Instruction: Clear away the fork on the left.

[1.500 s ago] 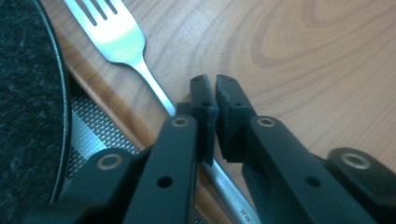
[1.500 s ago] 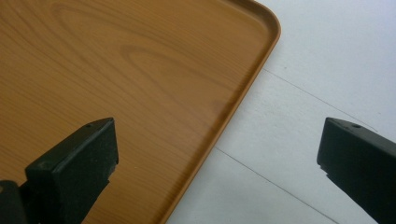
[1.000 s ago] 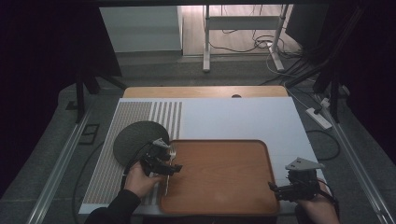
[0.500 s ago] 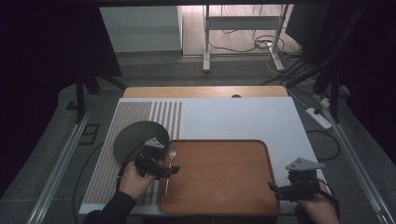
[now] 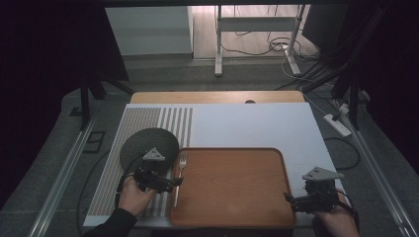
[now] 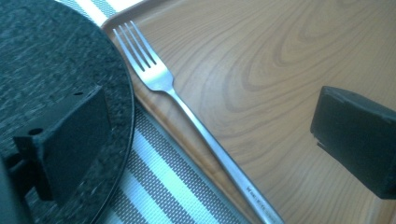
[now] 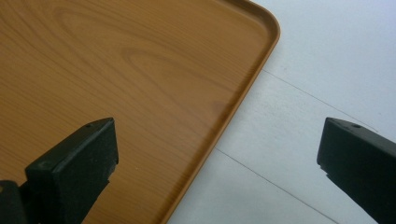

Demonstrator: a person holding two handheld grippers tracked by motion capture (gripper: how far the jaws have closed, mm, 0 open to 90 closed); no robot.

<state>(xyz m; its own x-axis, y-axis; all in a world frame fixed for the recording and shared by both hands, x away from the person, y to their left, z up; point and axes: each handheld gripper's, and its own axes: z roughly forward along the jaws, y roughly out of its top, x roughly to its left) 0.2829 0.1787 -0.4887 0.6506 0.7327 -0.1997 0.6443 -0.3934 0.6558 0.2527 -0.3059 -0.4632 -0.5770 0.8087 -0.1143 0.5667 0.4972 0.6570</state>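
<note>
The fork (image 6: 187, 112) lies flat on the left edge of the wooden tray (image 5: 232, 185), tines pointing away from the person, its handle running along the tray's rim just beside the dark round plate (image 5: 148, 145). The left gripper (image 5: 165, 183) hangs over the fork handle with its jaws spread wide to either side and holding nothing, one over the plate and one over the tray. The plate sits on the striped part of the white mat (image 5: 247, 126) that covers the bench. The right gripper (image 5: 296, 201) hovers at the tray's near right corner, jaws wide open and empty
</note>
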